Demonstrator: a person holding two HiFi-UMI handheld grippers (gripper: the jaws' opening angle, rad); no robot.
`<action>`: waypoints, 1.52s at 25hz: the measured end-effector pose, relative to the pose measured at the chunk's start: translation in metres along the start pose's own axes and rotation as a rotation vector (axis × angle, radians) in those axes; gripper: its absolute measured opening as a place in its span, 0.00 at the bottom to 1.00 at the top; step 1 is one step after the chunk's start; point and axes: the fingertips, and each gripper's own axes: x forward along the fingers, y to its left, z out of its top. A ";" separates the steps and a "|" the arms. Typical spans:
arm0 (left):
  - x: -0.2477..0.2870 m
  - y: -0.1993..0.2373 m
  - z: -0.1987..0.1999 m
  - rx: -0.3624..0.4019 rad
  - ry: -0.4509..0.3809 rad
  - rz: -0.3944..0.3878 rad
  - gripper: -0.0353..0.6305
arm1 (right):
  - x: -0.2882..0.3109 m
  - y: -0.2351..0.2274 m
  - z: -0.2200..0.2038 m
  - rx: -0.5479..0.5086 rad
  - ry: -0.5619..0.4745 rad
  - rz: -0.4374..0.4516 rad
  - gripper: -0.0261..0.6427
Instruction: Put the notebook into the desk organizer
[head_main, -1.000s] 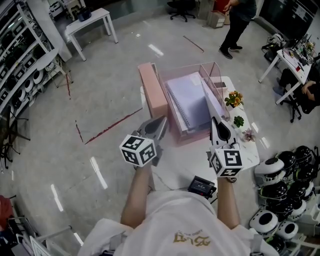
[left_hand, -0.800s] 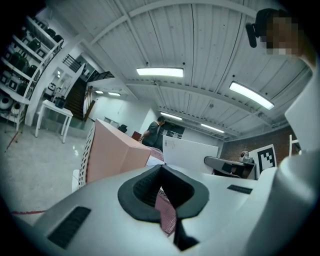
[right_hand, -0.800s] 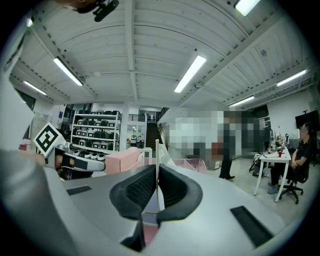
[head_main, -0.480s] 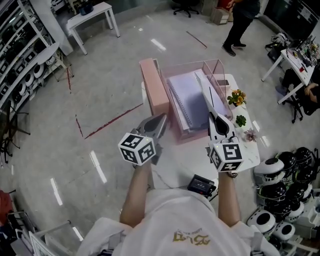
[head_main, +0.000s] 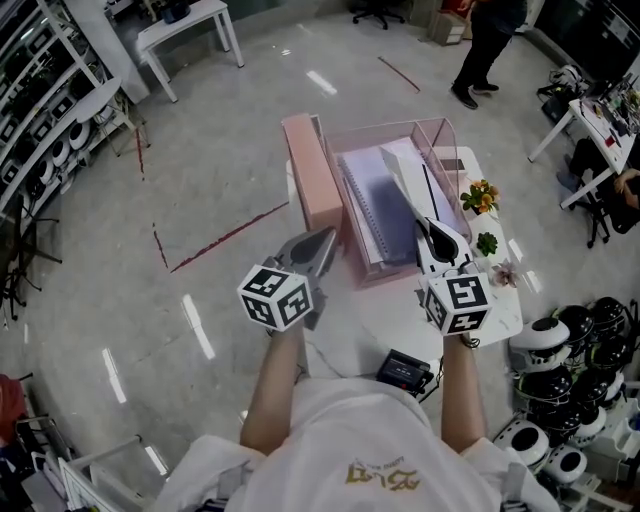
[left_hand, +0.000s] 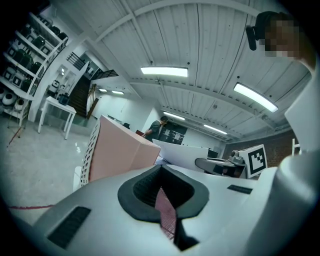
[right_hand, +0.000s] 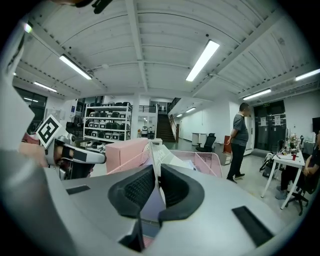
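Note:
A pink mesh desk organizer (head_main: 386, 276) stands on the white table (head_main: 395, 325), with a spiral notebook (head_main: 365, 205) lying inside it. A thin white notebook (head_main: 402, 176) leans slanted in the organizer. Its near edge runs between the jaws of my right gripper (head_main: 432, 232), which are opening, and a narrow gap shows beside the sheet. In the right gripper view the notebook (right_hand: 163, 157) rises ahead of the right gripper (right_hand: 157, 167), with the organizer's mesh (right_hand: 205, 160) behind it. My left gripper (head_main: 322, 245) hovers shut and empty at the organizer's near left corner; in its own view the left gripper (left_hand: 163, 188) holds nothing.
A solid pink box (head_main: 310, 185) adjoins the organizer's left side. Small potted plants (head_main: 473, 196) line the table's right edge, and a black device (head_main: 403, 372) lies near me. Several helmets (head_main: 560, 400) sit at the lower right. A person (head_main: 490, 40) stands on the floor beyond.
The right gripper has swung the white notebook from the organizer's right wall toward its middle. The left gripper has stayed in place.

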 end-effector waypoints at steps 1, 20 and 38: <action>0.000 0.001 -0.001 -0.002 0.002 0.000 0.08 | 0.002 0.000 -0.001 -0.002 0.005 0.005 0.11; 0.010 0.018 -0.009 -0.037 0.012 0.006 0.08 | 0.036 0.001 -0.020 0.027 0.089 0.074 0.14; 0.007 0.021 -0.011 -0.042 0.023 0.007 0.08 | 0.037 0.015 -0.024 0.045 0.136 0.172 0.29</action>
